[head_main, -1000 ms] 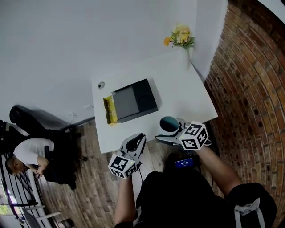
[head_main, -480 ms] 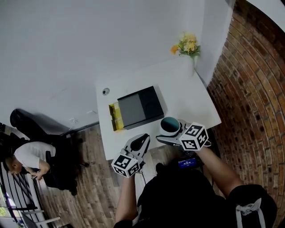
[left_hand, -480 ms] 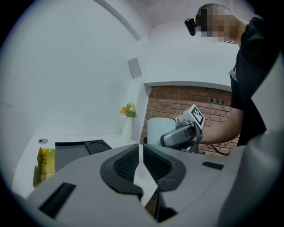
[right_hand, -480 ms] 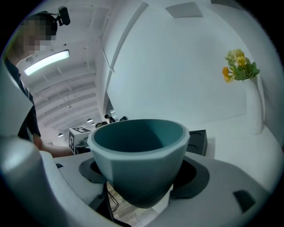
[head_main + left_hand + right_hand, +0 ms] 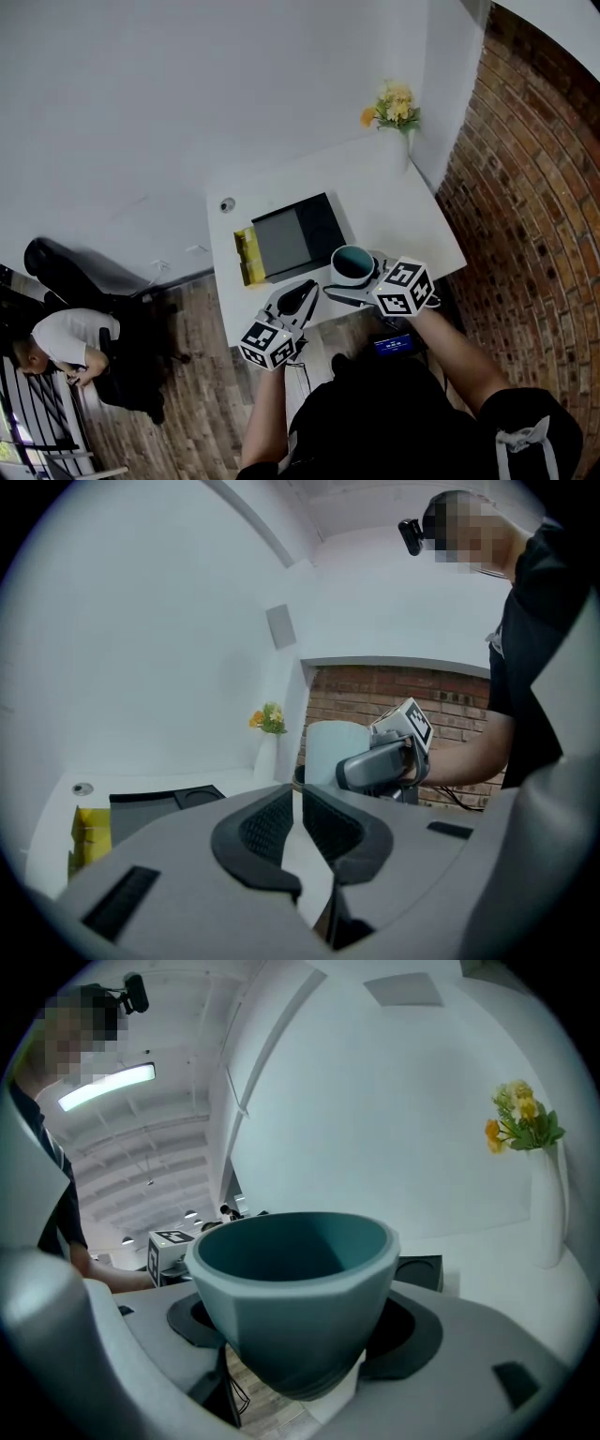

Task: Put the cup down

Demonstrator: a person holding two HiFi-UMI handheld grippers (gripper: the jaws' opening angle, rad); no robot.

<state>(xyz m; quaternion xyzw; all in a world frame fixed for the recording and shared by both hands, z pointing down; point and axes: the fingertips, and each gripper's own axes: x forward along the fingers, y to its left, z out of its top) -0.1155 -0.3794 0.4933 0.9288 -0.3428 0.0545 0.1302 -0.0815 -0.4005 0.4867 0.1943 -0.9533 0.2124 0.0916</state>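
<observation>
A teal cup (image 5: 352,264) hangs upright over the front edge of the white table (image 5: 403,211), just right of a black box. My right gripper (image 5: 351,278) is shut on it. In the right gripper view the cup (image 5: 295,1279) fills the space between the jaws of the right gripper (image 5: 292,1344), with wooden floor and the table's edge showing beneath it. My left gripper (image 5: 298,298) hovers to the left of the cup at the table's front edge, with nothing in it. The left gripper (image 5: 298,822) has its pads almost together; the cup (image 5: 328,752) shows beyond them.
A black box (image 5: 298,234) with a yellow part (image 5: 247,255) at its left end lies on the table. A vase of yellow flowers (image 5: 395,103) stands at the far right corner, and a small round thing (image 5: 227,204) at the far left. A brick wall (image 5: 534,187) is on the right. A person (image 5: 56,342) sits at lower left.
The table has drawn closer in the head view, and the held cup now sits further over its front edge, beside the black box. Both grippers keep their hold and spacing.
</observation>
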